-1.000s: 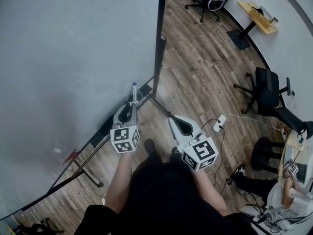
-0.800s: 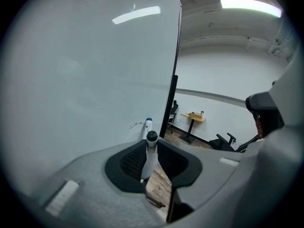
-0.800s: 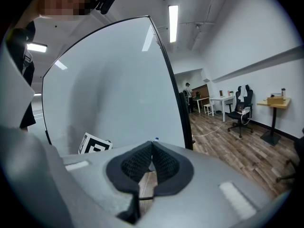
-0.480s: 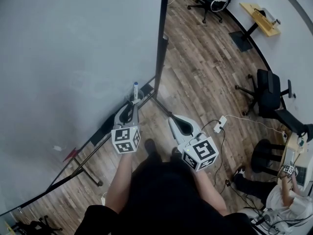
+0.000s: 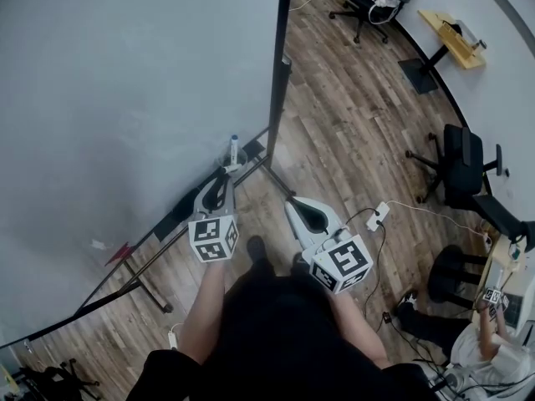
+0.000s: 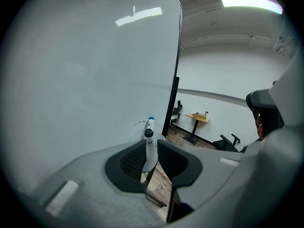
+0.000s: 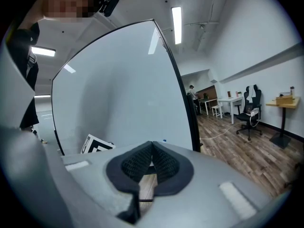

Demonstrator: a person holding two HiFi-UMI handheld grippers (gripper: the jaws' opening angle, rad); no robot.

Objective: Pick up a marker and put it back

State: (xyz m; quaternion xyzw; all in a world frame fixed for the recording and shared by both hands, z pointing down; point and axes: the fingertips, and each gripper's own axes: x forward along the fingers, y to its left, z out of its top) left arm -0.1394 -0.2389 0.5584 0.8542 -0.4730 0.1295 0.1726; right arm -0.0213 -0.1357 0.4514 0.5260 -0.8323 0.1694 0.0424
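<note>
Head view: the left gripper (image 5: pixel 223 180) clamps a white marker with a blue cap (image 5: pixel 233 151). The marker sticks out beyond the jaws, blue end far, close to the lower right corner of the large pale-grey whiteboard in a black frame (image 5: pixel 125 98). The right gripper (image 5: pixel 294 207) hangs further right over the brown wood-plank floor (image 5: pixel 351 140), apart from the marker. Putting the marker back probably means bringing it level along the board's bottom ledge and letting the barrel rest there before the jaws part, so it cannot roll off. That ledge is hard to pick out among the dark frame bars.

Left gripper view: the black ribbed pads (image 6: pixel 133 160) pinch the marker (image 6: pixel 150 144) low on its white barrel, so most of its length stands free. With so short a hold it could pivot, and a slow, steady lowering seems wise. Its near end is buried between the pads, and whether the blue end touches the board cannot be told.

Right gripper view: the jaws are pressed together with nothing between them. Only a speck of the blue cap (image 7: pixel 164 140) shows above the gripper's grey body, and the black-and-white patterned cube (image 7: pixel 94 145) of the other gripper peeks in at the left.
</note>
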